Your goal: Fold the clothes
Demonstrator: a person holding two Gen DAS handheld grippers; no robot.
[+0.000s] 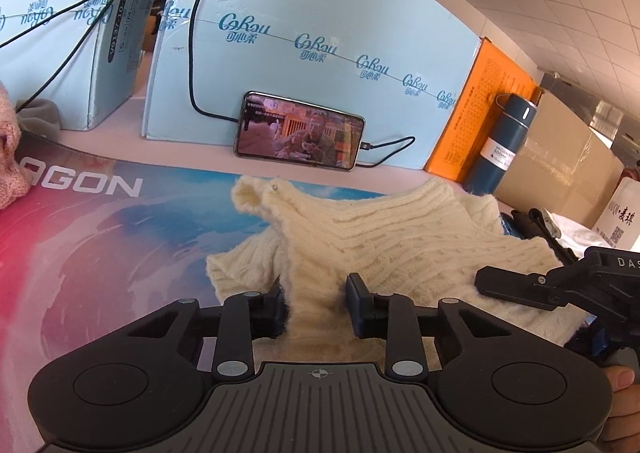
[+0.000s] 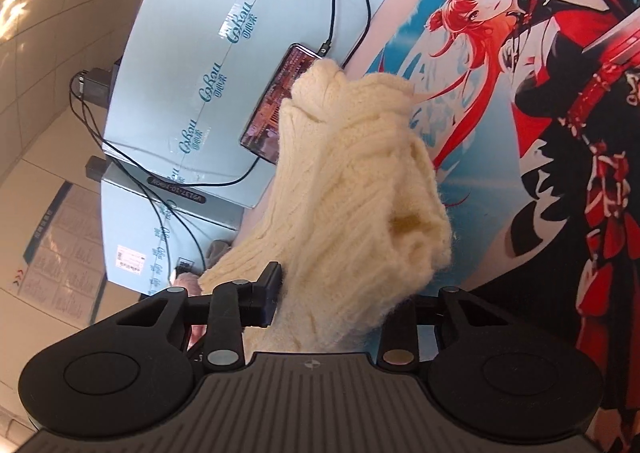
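Clearly early: your left claw (image 1: 316, 307) and right claw (image 2: 340, 301) each clench the cream sweater (image 1: 384, 241), bunched, no fold yet made.

The left gripper (image 1: 316, 307) has its jaws pinched on a ridge of the cream knit sweater (image 1: 384, 249), which lies bunched on the printed mat (image 1: 120, 237), with a phone (image 1: 298, 132) propped against a pale blue box (image 1: 320, 13) behind.

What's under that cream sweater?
Under the cream sweater lies a printed desk mat. Both tools, left and right, pinch its knit. The mat beneath the heap is hidden.
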